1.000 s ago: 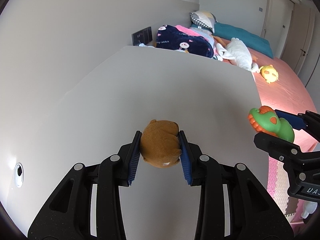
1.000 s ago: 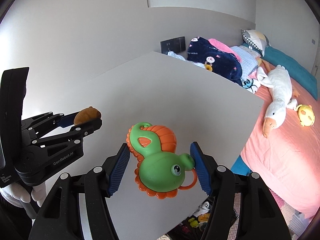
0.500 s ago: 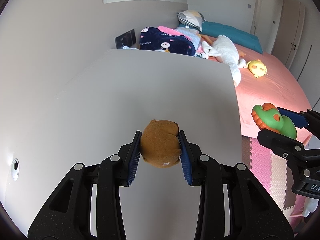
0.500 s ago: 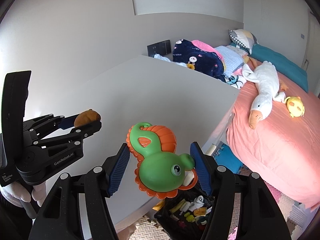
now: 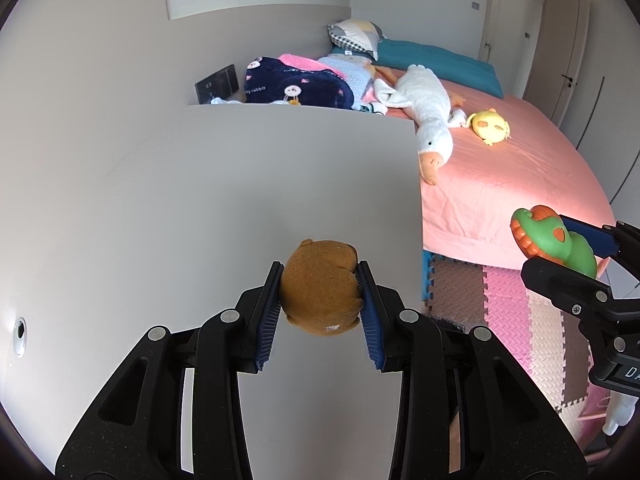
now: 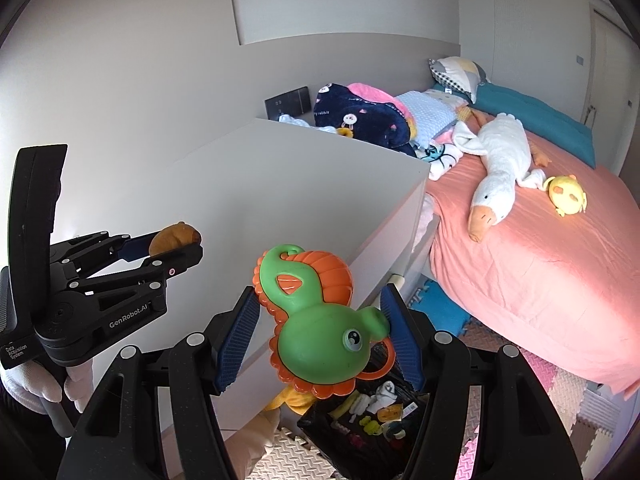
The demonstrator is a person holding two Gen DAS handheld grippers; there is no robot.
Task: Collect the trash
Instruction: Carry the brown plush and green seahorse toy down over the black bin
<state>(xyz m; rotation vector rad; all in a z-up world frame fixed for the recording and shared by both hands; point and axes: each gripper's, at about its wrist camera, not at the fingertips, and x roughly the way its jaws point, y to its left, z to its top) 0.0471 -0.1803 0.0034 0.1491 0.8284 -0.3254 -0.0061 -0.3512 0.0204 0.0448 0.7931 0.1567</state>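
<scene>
A bedroom in a home is shown. A wide bed (image 6: 532, 264) is covered with a salmon-pink sheet, and a checked pillow (image 6: 460, 74) and a teal quilt (image 6: 536, 116) are laid at its head. A white plush goose (image 6: 496, 168) and a small yellow plush chick (image 6: 566, 194) are set on the sheet, and folded blankets (image 6: 360, 116) are heaped at the near corner of the bed. A pale cabinet top (image 5: 224, 200) is placed just beside the bed, and the floor is covered with pink and beige foam mats (image 5: 516, 312). Closed doors (image 5: 520, 24) are seen on the far wall
</scene>
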